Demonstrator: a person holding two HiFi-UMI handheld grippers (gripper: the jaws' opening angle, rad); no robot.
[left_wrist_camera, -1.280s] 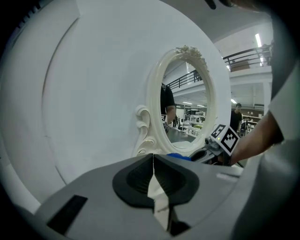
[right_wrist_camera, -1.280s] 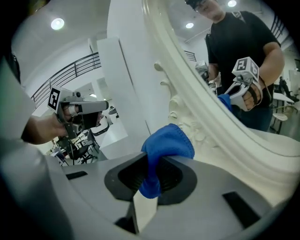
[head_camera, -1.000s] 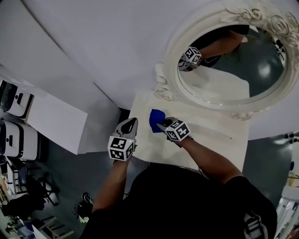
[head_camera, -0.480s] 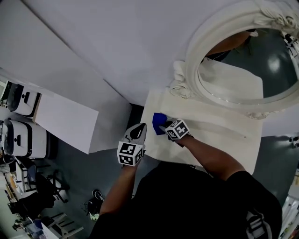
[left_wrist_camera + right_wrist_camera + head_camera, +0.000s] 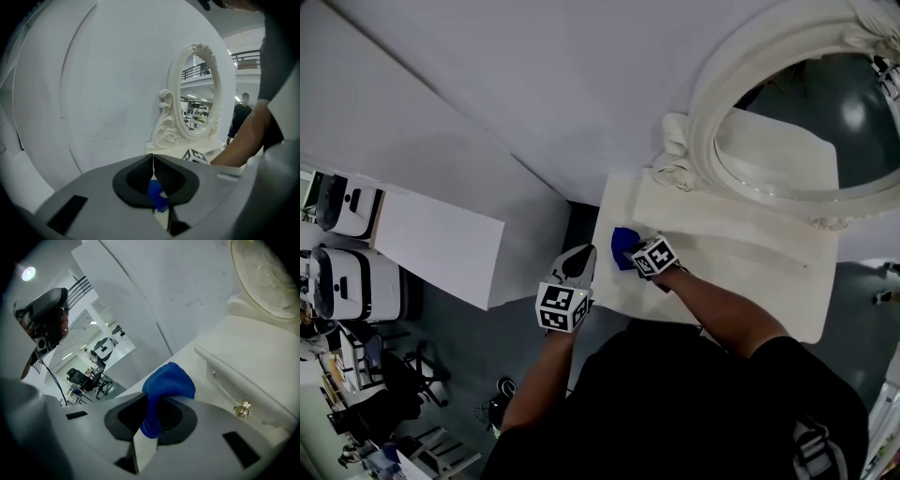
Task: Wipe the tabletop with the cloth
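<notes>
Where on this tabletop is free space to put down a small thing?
The tabletop is bare from the right gripper to its right end, in front of the mirror. The left end is crowded: the cloth and left gripper.

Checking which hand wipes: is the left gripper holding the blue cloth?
No, the right gripper grips the cloth; the left gripper is shut, empty.

Looks down on a broad white wall [image 5: 544,84] across the top. Shows an ornate cream oval mirror [image 5: 703,103] at upper right, a white slab-like panel [image 5: 431,248] at centre left, dark grey floor [image 5: 464,361] below it, black office chairs [image 5: 382,394] and white machines [image 5: 337,277] along the left edge.
</notes>
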